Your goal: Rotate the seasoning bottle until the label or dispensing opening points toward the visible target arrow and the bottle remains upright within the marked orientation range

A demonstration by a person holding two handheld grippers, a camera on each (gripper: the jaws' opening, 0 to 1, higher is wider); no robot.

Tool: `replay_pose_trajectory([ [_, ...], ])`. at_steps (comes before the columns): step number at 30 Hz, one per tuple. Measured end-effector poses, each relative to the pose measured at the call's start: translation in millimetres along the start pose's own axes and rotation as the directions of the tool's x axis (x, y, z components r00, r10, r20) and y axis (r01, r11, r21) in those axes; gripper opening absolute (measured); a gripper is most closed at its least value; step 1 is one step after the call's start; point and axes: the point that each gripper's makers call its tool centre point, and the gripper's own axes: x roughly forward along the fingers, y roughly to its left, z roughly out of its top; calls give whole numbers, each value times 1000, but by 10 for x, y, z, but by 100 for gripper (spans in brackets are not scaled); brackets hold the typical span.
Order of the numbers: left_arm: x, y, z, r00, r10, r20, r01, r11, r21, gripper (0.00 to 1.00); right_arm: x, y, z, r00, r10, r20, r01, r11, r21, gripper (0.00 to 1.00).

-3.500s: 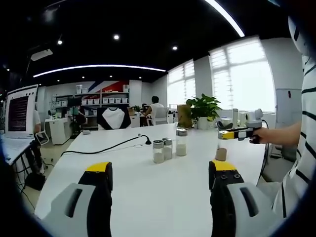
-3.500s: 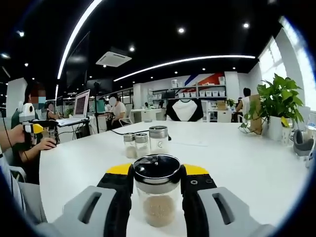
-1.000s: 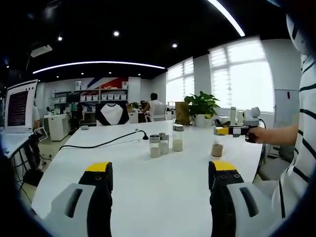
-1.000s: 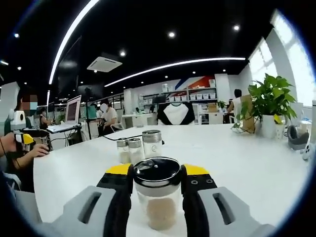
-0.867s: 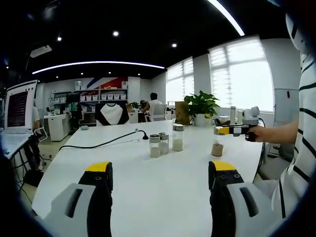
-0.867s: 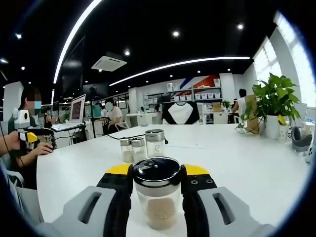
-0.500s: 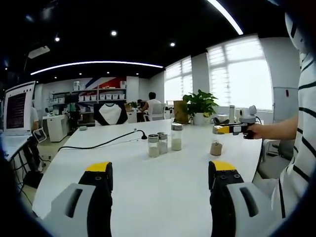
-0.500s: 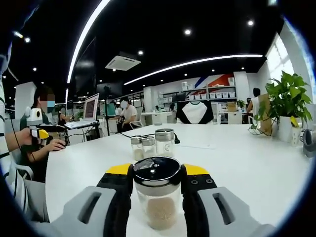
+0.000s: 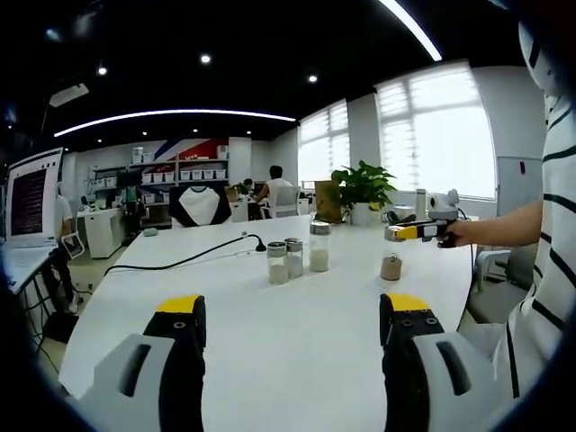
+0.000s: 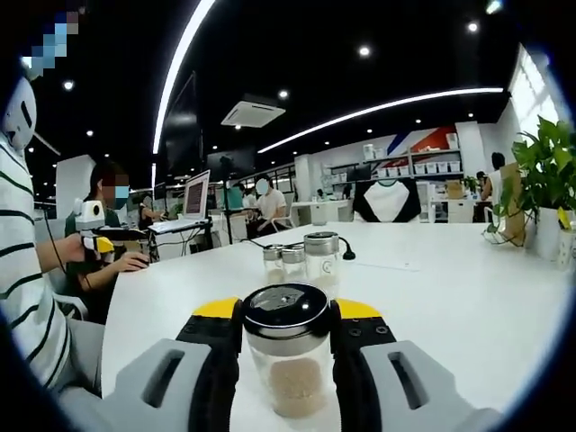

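Since a moment ago my right gripper [image 10: 286,331] has swung leftward with the bottle: the three jars [image 10: 306,255] on the table [image 10: 468,306] have slid to the right in its view, and more of my striped sleeve and the seated person now fill the left edge. The jaws are pinched on the seasoning bottle [image 10: 287,360] just under its dark cap, and it stands upright between them, with pale grains low in the glass. In the left gripper view that same bottle [image 9: 391,267] sits under the right gripper [image 9: 407,233], near the table's right edge and well apart from the jars [image 9: 294,256].

My left gripper [image 9: 292,317] hovers over bare tabletop, jaws spread, holding nothing.

How far along? I judge the turn is under way, not finished. I see no arrow or marked range on the table, and the label and opening are too small to read, so I cannot say how much rotation is left.
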Motion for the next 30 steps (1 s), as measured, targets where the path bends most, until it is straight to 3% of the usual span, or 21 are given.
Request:
replay_pose_trajectory([
  [12, -28, -9, -27, 1000, 2, -5, -2, 1000, -2, 83, -8, -4, -8, 1000, -21, -8, 21, 999, 24, 39],
  [18, -38, 0, -49, 1000, 4, -9, -4, 1000, -4, 83, -82, -34, 8, 994, -107, 15, 106, 994, 37, 49],
  [22, -19, -15, -65, 1000, -3, -14, 3, 1000, -4, 83, -108, -57, 19, 982, -185, 28, 183, 982, 55, 50],
  [30, -1, -33, -54, 1000, -10, -12, 10, 1000, -2, 83, -85, -104, 25, 962, -272, 25, 271, 962, 38, 49],
])
